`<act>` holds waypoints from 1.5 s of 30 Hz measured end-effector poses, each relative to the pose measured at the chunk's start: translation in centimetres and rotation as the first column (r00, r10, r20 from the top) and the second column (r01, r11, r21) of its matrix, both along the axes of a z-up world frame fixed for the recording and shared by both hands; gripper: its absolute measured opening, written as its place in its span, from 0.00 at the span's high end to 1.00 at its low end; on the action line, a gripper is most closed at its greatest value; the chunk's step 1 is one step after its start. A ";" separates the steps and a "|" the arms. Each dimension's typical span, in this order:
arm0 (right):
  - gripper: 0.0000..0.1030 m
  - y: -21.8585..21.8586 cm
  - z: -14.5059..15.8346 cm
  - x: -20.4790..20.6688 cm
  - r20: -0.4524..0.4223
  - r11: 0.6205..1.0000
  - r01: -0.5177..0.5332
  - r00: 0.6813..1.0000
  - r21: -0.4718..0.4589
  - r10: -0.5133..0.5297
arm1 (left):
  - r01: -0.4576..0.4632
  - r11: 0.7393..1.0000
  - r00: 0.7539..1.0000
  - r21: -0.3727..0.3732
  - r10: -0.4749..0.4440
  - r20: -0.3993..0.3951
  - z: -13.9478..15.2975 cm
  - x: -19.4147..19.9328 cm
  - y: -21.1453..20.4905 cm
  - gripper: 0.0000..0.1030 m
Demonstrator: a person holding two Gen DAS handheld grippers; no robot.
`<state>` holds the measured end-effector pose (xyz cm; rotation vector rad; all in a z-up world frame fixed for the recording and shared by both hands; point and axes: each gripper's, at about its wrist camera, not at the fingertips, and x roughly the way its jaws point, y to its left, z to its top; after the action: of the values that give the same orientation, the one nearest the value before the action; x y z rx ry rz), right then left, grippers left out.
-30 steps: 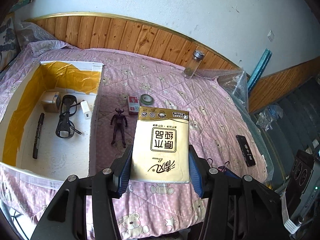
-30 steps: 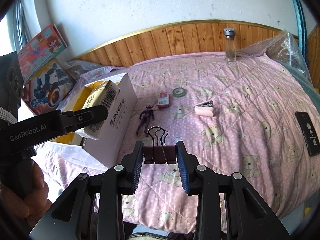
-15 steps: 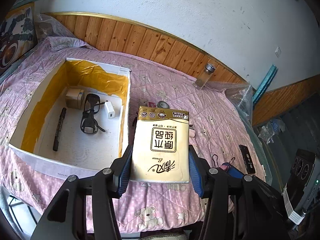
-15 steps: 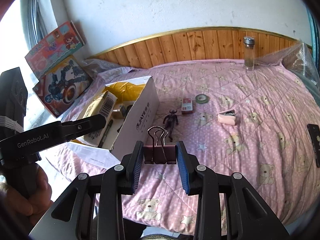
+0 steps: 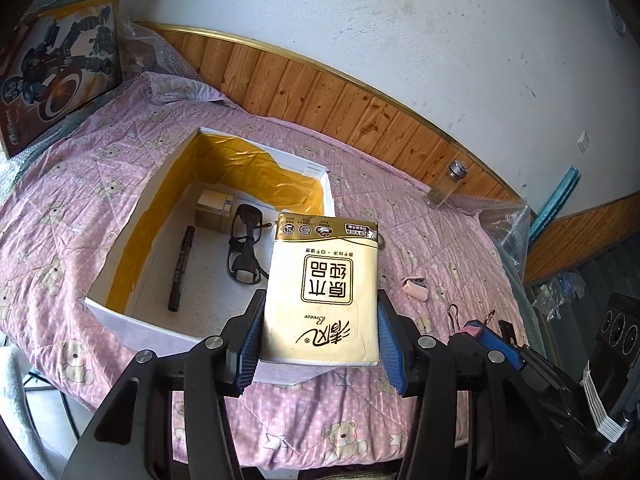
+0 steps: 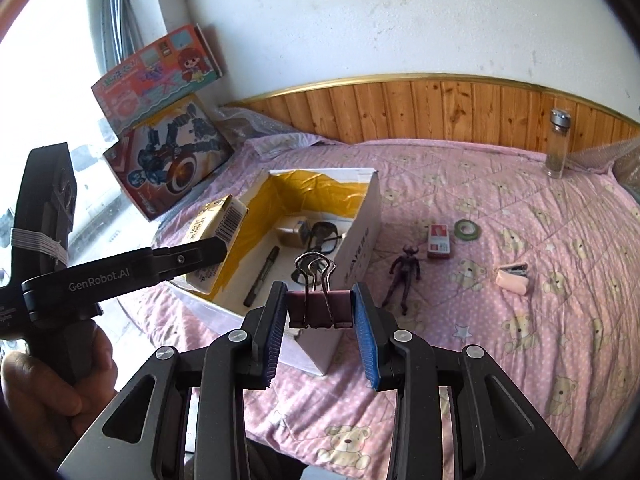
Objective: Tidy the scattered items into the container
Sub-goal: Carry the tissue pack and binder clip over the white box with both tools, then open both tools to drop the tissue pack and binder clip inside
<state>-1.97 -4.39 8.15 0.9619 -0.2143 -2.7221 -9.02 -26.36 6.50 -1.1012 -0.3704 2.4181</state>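
1. The left gripper (image 5: 320,336) was closed on a cream and gold tissue pack (image 5: 324,288), its blue pads pressed against the pack's two long sides. In the right wrist view, the pack (image 6: 216,236) hung over the near left edge of the box, not yet released.

2. The right gripper (image 6: 320,312) was clamped on a maroon binder clip (image 6: 318,306), whose wire handles stood upright. It hovered above the near corner of the box.

3. The container was an open white cardboard box (image 5: 132,320) with yellow lining, sitting on a bed (image 6: 520,380) covered by a pink quilt printed with bears.

4. Already inside the box lay a black marker (image 5: 180,268), a pair of black glasses (image 5: 244,252) and a small tan box (image 5: 214,210) in the far corner.

5. Scattered on the quilt, to the right of the box, were a dark toy figure (image 6: 404,276), a small red and white packet (image 6: 440,242), a green tape roll (image 6: 468,229) and a pink stapler (image 6: 514,278).

6. A glass bottle with a metal lid (image 6: 559,144) stood farther off, near the wooden wall panelling.

7. By my judgement, the task was roughly at its midpoint: three items were stowed, two were carried and ready to drop, and about five remained on the bed.
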 end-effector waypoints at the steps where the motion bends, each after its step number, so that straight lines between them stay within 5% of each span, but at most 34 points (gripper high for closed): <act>1: 0.66 -0.3 0.1 -0.3 0.000 1.000 -0.009 1.000 0.001 0.009 | -0.010 1.000 1.000 0.000 0.010 -0.003 0.1 -0.2 -0.4 0.49; 14: 0.66 -4.4 -0.4 -4.6 0.022 0.994 -0.107 0.994 0.010 0.106 | -0.102 0.995 0.994 0.020 0.101 0.037 -0.4 -3.6 -4.6 0.49; 25: 0.66 -5.9 -3.3 -8.6 0.095 0.990 -0.143 0.985 0.013 0.141 | -0.071 0.997 0.983 -0.002 0.070 0.170 -3.9 -7.0 -3.0 0.49; 33: 0.60 -6.0 -5.8 -10.6 0.155 0.990 -0.140 0.978 0.010 0.137 | -0.035 0.992 0.973 -0.119 0.061 0.222 -6.8 -8.5 -1.7 0.44; 45: 0.57 -4.1 -5.9 -9.9 0.163 0.993 -0.076 0.983 -0.087 0.089 | -0.045 0.984 0.979 -0.174 0.078 0.186 -6.6 -7.7 -2.9 0.43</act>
<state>-11.89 -8.54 2.25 1.1496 -0.3052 -2.5389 -16.74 -29.25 -0.15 -1.4241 -0.2682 2.4394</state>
